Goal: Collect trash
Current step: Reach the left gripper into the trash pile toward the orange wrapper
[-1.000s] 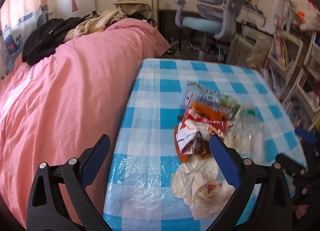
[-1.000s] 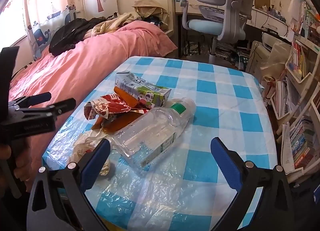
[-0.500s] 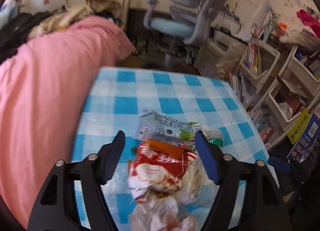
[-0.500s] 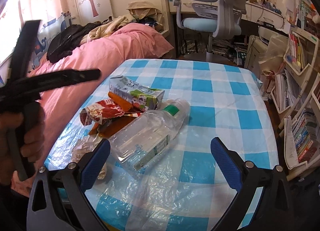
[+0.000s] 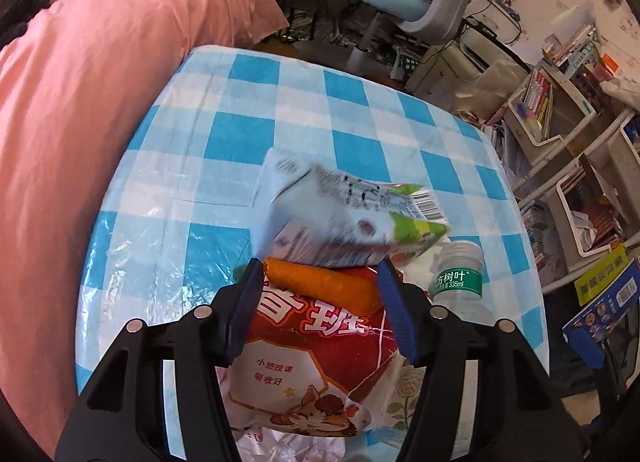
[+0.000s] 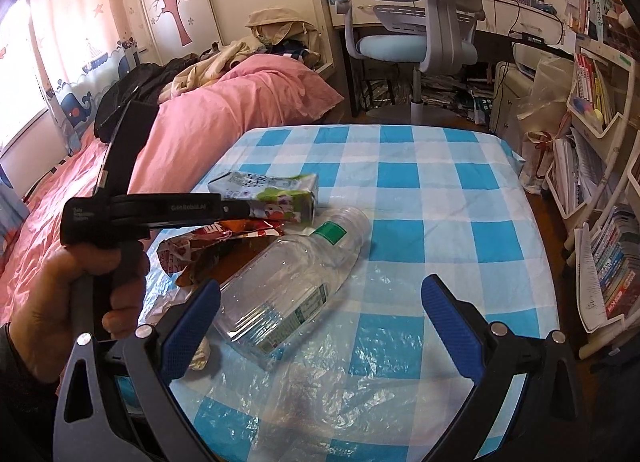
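The left tool (image 5: 320, 286) is closing, its jaws half-narrowed around the orange wrapper (image 5: 320, 282) atop the red snack bag (image 5: 316, 346), just short of the juice carton (image 5: 340, 217). Best to sink lower and pinch the wrapper alone. The right tool (image 6: 320, 314) hovers wide and empty above the bottle (image 6: 288, 286) on the surface (image 6: 440, 197).

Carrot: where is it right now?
Left wrist view: the carrot lies centre frame, between the closing left claw fingers, atop the red wrapper, just under the carton.
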### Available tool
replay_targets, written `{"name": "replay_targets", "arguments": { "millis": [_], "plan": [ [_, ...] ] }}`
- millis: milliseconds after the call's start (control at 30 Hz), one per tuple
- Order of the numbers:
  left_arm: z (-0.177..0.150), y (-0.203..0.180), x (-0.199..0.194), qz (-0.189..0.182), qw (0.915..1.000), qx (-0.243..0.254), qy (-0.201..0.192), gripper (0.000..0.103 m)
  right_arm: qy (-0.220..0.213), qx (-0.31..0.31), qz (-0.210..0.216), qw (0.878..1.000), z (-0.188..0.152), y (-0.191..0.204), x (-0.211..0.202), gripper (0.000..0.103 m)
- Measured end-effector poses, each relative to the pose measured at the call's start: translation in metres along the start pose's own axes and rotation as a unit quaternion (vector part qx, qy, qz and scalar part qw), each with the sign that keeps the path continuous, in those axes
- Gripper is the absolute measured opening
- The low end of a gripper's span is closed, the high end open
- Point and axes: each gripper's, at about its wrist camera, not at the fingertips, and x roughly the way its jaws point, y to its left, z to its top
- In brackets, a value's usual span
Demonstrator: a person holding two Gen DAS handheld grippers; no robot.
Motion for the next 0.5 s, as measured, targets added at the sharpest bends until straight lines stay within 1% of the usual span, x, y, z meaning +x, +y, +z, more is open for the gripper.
{"name": "replay_targets", "arguments": {
  "millis": [33,67,133,167,200,233,267,400,467,500],
  "plan": [
    [0.000,-0.001,0.001,0.004,1.0000,0.007,-0.001,0.049,-0.002,0.004,0.002,1.000,0.001,-0.002,0.000,0.097],
    [-0.001,-0.002,0.001,0.008,0.9999,0.014,-0.003,0.047,-0.003,0.007,0.004,1.000,0.001,-0.003,0.000,0.097],
    [-0.001,-0.002,-0.001,0.011,0.9997,0.018,-0.010,0.036,-0.001,0.013,0.007,1.000,0.002,-0.005,0.001,0.097],
    [-0.001,-0.002,-0.002,0.008,0.9997,0.017,-0.015,0.032,0.002,0.017,0.009,1.000,0.002,-0.005,0.001,0.097],
    [0.000,-0.002,-0.003,0.003,0.9997,0.016,-0.017,0.024,0.002,0.017,0.010,1.000,0.002,-0.005,0.002,0.097],
    [0.000,-0.002,-0.004,-0.002,0.9997,0.014,-0.019,0.005,0.003,0.018,0.011,1.000,0.001,-0.005,0.002,0.097],
    [0.000,-0.001,-0.003,-0.010,0.9998,0.013,-0.012,0.001,0.005,0.017,0.011,1.000,0.001,-0.005,0.003,0.097],
    [-0.002,-0.001,-0.004,-0.030,0.9994,0.013,-0.009,0.001,0.009,0.024,0.015,1.000,0.001,-0.006,0.004,0.097],
    [-0.001,-0.003,-0.007,-0.046,0.9987,0.023,-0.004,0.001,0.011,0.027,0.017,0.999,0.000,-0.005,0.004,0.097],
    [-0.001,-0.006,-0.009,-0.052,0.9980,0.036,0.001,0.001,0.012,0.027,0.017,0.999,0.000,-0.005,0.004,0.097]
  ]
}}
